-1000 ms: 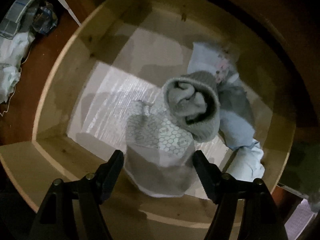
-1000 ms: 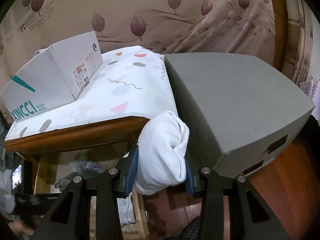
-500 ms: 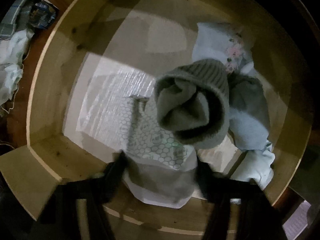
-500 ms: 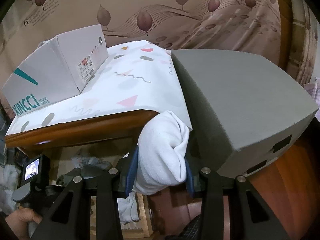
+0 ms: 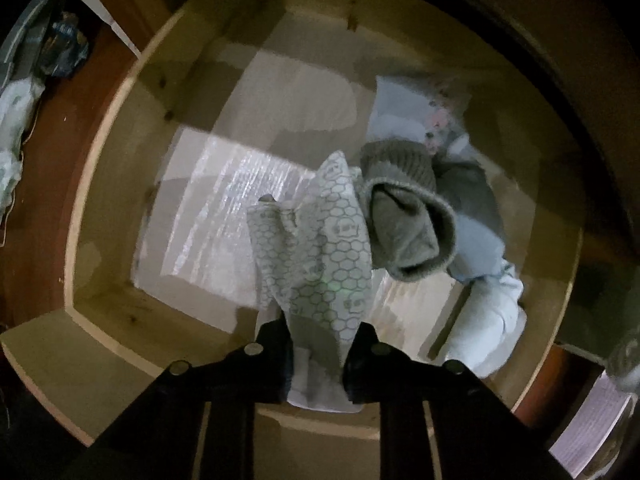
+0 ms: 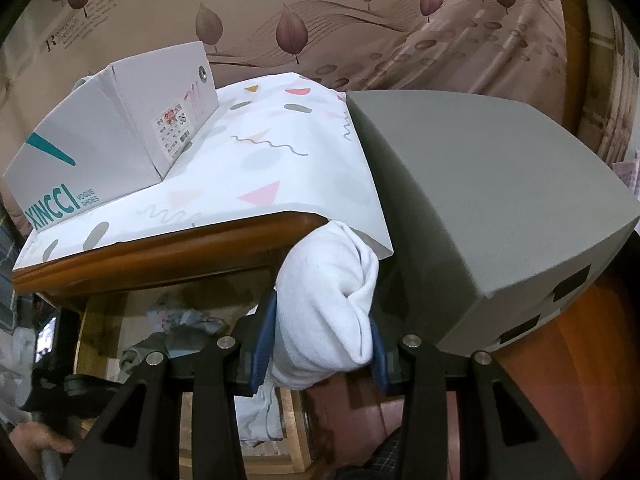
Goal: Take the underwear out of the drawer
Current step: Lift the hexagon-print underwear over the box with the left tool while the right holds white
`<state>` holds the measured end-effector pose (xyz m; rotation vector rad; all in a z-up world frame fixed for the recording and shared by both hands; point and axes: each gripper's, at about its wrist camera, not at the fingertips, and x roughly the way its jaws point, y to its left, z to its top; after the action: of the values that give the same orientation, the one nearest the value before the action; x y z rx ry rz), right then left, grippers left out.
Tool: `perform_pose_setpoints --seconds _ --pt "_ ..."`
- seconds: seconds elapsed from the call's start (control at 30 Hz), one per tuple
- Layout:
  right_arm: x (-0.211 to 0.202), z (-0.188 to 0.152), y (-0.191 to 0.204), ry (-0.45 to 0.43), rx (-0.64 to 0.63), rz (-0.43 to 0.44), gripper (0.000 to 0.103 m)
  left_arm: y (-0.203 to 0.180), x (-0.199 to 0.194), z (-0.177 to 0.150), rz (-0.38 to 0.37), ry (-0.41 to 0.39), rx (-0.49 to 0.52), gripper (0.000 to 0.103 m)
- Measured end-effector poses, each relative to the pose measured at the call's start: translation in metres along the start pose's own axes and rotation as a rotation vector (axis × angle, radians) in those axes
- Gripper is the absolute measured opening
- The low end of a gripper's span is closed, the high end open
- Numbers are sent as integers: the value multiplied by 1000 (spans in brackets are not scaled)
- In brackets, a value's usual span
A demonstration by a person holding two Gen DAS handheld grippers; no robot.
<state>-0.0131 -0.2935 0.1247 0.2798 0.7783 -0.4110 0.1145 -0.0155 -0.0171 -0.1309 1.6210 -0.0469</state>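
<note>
The left gripper (image 5: pixel 318 354) is pointing straight down into the pale wooden drawer (image 5: pixel 120 184), and its black fingers (image 5: pixel 276 354) are closing on the grey honeycomb-printed underwear (image 5: pixel 324 256), which is bunching up between them and standing above the shiny liner of the drawer floor. Just beside it, on its right, a rolled grey knitted sock (image 5: pixel 404 216) is lying against a heap of pale blue and white garments (image 5: pixel 480 264) in the drawer's right part.

The right gripper (image 6: pixel 320 344) is holding a rolled white cloth bundle (image 6: pixel 326 304) between its blue-padded fingers (image 6: pixel 264 340), in front of a brown wooden desk (image 6: pixel 168 256). A white sheet with pastel shapes and squiggles (image 6: pixel 272 160) is covering the desk top. On it a white cardboard shoe box (image 6: pixel 120 136) is standing, reading "XINCCI VOGUE SHOES" in teal, with a small label showing "38". A large plain grey box (image 6: pixel 480 200) is sitting beside the sheet on the right.
</note>
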Motion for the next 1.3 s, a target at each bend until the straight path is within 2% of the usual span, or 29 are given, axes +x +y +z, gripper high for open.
perform_pose_setpoints --seconds 0.23,0.4,0.6,0.73,0.9,1.0,1.2,1.3 --pt "1 0 6 1 -19 -3 38 -1 -37 -13 -48 -89 124 18" --pt "2 1 8 -4 -28 -10 38 7 -66 -31 -80 -193 311 18" --pt "2 0 9 -2 -30 -11 38 7 -86 -41 -105 -290 456 18" --pt "2 0 9 -4 -37 -9 38 7 -119 -51 -112 -355 540 18" --pt "4 0 8 3 -30 -9 38 4 -178 -59 -167 -448 643 18" --pt "5 0 8 8 -27 -9 38 8 -227 -66 -206 -522 675 18" --pt "6 0 12 5 -35 -9 38 5 -314 -54 -257 -650 667 18" --pt "5 0 13 2 -40 -12 38 -1 -361 -35 -237 -746 650 18"
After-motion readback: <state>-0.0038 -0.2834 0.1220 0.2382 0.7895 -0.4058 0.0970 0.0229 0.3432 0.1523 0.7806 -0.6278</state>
